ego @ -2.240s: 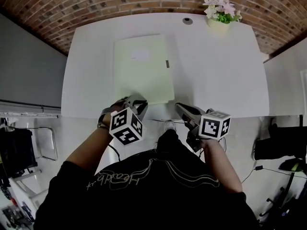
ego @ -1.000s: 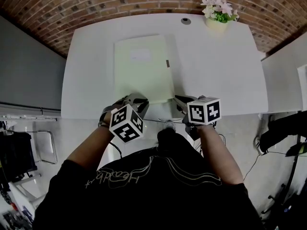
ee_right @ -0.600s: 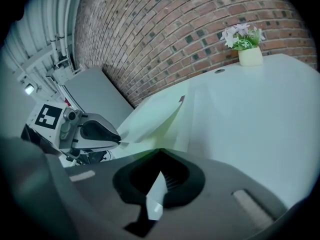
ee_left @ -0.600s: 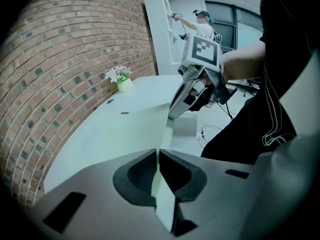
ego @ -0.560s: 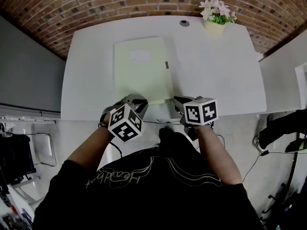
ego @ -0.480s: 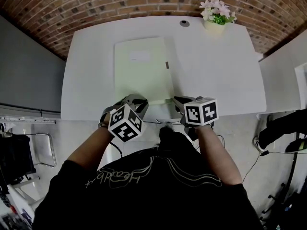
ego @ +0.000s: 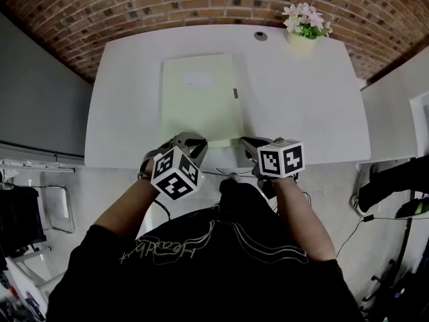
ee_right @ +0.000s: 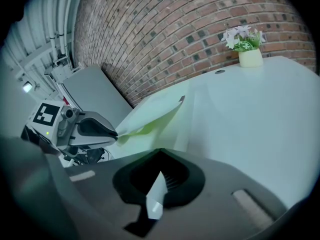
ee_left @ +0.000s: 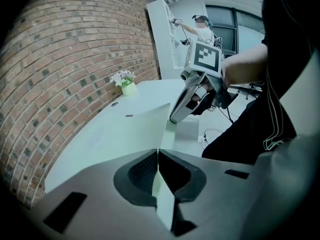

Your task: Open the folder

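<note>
The folder (ego: 200, 102), a single pale green one, lies on the white table (ego: 301, 106) left of the middle, its near edge at the table's near edge. We count two grippers, both at that near edge.

The left gripper (ee_left: 158, 154) is at the near left corner. Its fingers (ee_left: 142, 171) have just been closing and now pinch the thin top cover, which stands lifted a little off the sheet below. The right gripper (ee_right: 159, 156) has its fingers closed on the near right corner.

We see one potted flower (ego: 305, 29) and one round cable hole (ego: 259, 36) at the table's far edge, both well apart from the folder. A brick wall (ego: 134, 5) runs behind the table.

White tabletop stretches wide to the folder's right, with a narrower strip to its left.
</note>
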`<move>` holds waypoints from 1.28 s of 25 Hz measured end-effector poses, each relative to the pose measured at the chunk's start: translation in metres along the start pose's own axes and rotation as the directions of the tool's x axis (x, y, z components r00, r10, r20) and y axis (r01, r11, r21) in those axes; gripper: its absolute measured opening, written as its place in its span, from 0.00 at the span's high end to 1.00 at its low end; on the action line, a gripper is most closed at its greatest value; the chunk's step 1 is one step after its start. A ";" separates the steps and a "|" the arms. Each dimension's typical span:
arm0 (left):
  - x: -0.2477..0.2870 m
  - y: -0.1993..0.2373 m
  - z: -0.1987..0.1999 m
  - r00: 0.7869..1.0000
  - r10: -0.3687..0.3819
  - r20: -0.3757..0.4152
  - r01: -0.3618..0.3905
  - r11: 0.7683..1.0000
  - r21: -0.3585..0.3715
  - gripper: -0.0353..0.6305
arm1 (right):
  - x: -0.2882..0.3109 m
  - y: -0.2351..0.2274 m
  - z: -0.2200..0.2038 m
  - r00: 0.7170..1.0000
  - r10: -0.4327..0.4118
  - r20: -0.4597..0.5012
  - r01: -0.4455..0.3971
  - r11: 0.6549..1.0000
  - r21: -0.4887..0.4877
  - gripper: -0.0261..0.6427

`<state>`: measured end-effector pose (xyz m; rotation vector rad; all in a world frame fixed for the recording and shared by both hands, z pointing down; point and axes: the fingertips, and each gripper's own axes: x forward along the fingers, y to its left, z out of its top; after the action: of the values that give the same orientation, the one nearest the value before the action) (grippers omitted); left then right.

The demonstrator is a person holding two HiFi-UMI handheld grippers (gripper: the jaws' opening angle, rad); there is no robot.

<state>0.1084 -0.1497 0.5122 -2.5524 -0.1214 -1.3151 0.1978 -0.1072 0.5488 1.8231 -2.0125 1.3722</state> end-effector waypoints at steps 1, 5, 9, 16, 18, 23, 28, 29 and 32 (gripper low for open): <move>-0.001 0.000 -0.001 1.000 0.001 0.002 -0.001 1.000 -0.002 0.93 | 0.001 0.000 0.000 1.000 -0.003 -0.001 0.003 1.000 -0.003 0.96; -0.003 0.003 -0.002 1.000 0.007 0.015 -0.007 1.000 -0.013 0.93 | 0.003 0.002 -0.001 1.000 -0.010 -0.006 0.010 1.000 -0.008 0.96; -0.007 0.005 -0.004 0.999 0.013 0.031 -0.012 0.999 -0.033 0.93 | 0.004 0.005 -0.002 1.000 -0.018 -0.009 0.017 1.000 -0.012 0.96; -0.012 0.009 -0.004 0.998 0.012 0.066 -0.007 0.997 -0.071 0.93 | 0.006 0.008 -0.001 0.999 -0.046 -0.027 0.045 0.999 -0.027 0.96; -0.013 0.010 -0.004 0.997 0.010 0.079 -0.004 0.997 -0.081 0.93 | 0.006 0.008 0.000 0.999 -0.046 -0.022 0.046 0.999 -0.028 0.96; -0.014 0.009 -0.005 0.995 -0.009 0.096 0.017 0.996 -0.089 0.93 | 0.005 0.010 -0.001 0.999 -0.050 0.001 0.050 0.998 -0.033 0.96; -0.015 0.008 -0.006 0.995 -0.017 0.100 0.027 0.994 -0.105 0.93 | 0.006 0.012 -0.002 0.999 -0.043 0.000 0.043 0.999 -0.030 0.96; -0.016 0.008 -0.006 0.995 -0.018 0.100 0.029 0.994 -0.109 0.93 | 0.006 0.011 -0.003 0.999 -0.041 -0.006 0.041 0.999 -0.023 0.96; -0.017 0.009 -0.006 0.994 -0.013 0.112 0.027 0.992 -0.127 0.93 | 0.007 0.010 -0.004 0.999 -0.039 -0.015 0.039 0.999 -0.023 0.96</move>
<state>0.0957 -0.1592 0.4998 -2.7397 -0.0874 -1.2249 0.1853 -0.1110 0.5497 1.8262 -1.9658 1.3439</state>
